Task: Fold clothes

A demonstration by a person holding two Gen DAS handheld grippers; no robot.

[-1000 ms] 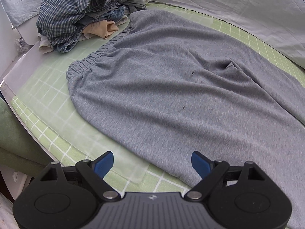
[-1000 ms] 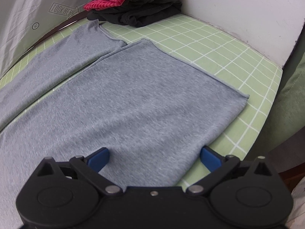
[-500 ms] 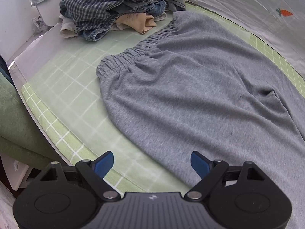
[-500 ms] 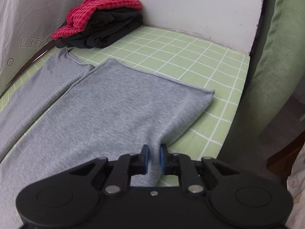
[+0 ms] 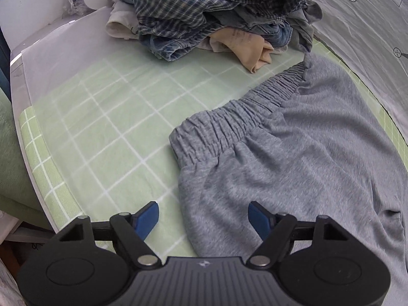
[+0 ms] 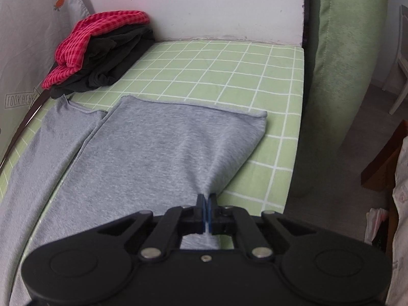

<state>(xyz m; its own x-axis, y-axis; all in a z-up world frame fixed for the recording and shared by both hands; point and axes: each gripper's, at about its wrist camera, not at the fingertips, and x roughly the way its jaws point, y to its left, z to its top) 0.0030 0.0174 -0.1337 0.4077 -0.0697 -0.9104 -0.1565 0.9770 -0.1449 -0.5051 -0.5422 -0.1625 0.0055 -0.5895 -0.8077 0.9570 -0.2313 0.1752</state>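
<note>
Our right gripper [image 6: 205,205] is clamped on the grey trousers [image 6: 142,153]; our left gripper [image 5: 203,215], jaws apart and just closing, must pinch the waistband [image 5: 229,125] side edge squarely.

The grey sheet [image 6: 23,51] apparently reads "LOOK HERE" beside an arrow.

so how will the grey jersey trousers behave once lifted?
Probably floppy: the grey jersey trousers already pucker into folds where the right gripper pinches them. Likely to sag and drag between holds. The gathered waistband looks bulkier and easier to grip.
</note>
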